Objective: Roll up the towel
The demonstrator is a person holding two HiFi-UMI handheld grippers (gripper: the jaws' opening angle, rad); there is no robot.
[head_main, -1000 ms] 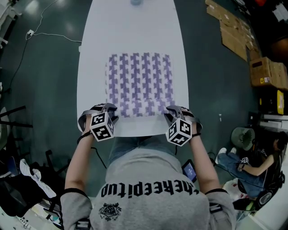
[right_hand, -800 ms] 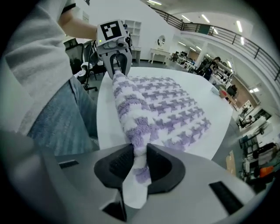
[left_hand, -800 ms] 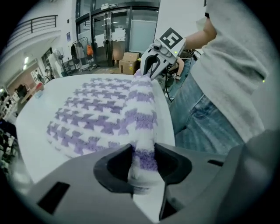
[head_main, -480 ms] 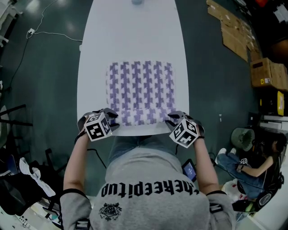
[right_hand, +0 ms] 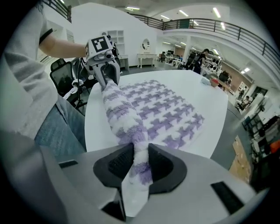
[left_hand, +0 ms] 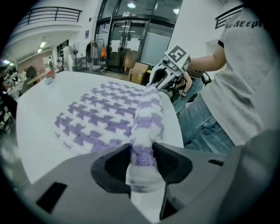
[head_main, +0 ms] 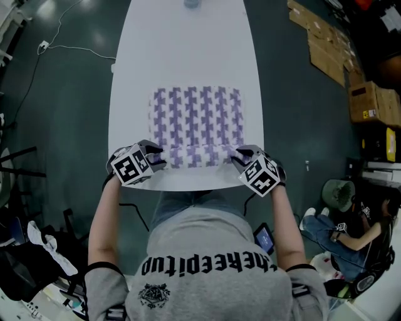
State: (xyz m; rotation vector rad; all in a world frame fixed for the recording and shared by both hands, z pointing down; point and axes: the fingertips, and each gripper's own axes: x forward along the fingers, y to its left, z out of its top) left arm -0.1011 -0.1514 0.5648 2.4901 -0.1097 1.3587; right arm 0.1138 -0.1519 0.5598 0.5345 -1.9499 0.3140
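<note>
A purple-and-white houndstooth towel (head_main: 197, 116) lies flat on the white table (head_main: 188, 44). Its near edge is turned over into a thick roll (head_main: 197, 154) that runs between my two grippers. My left gripper (head_main: 155, 158) is shut on the roll's left end (left_hand: 143, 153). My right gripper (head_main: 238, 157) pinches the right end (right_hand: 139, 162) and its jaws are opening, with the towel still pressed between the pads. Each gripper view shows the roll stretching across to the other gripper: the right gripper (left_hand: 154, 85) and the left gripper (right_hand: 107, 81).
A small object (head_main: 191, 3) stands at the table's far end. The table's near edge (head_main: 194, 187) is close to my body. Cardboard boxes (head_main: 369, 100) and a seated person (head_main: 351, 226) are on the floor at the right; a cable (head_main: 69, 49) is at the left.
Both grippers have moved away from my body with the towel's near edge, turning it over into a roll. Both marker cubes have tipped outward as the hands rolled.
</note>
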